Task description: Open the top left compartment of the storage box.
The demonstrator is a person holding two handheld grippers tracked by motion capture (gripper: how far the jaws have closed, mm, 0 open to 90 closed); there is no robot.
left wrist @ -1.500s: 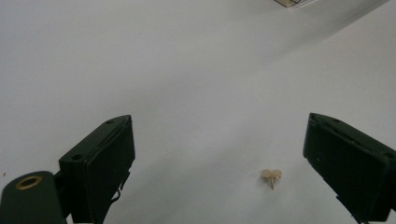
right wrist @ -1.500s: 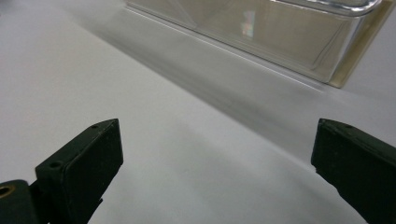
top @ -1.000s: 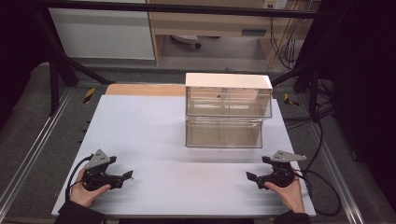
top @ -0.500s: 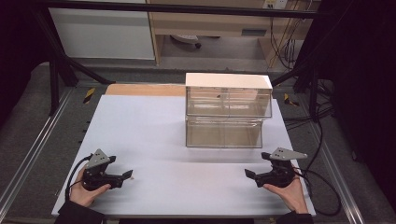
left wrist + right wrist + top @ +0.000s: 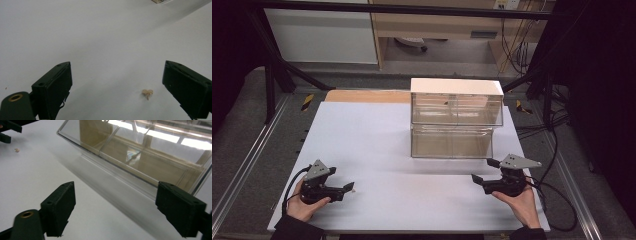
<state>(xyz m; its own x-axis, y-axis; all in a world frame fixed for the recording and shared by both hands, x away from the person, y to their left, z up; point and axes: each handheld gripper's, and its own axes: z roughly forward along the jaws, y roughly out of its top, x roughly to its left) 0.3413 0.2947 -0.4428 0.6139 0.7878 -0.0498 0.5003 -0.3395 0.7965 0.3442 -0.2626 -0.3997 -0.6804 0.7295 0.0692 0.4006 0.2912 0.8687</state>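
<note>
Clear plastic two-tier drawer box, one small tan pin, two tongs, left tongs wide, right tongs wide, just closing, nothing between.

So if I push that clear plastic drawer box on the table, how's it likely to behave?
The clear drawer box looks thin-walled and nearly empty, so probably light; it would likely slide on the smooth white table. It is two tiers tall, so a push near the top might tip it. Thin walls may flex.

Glossy clear plastic drawer box, matt white table
</note>
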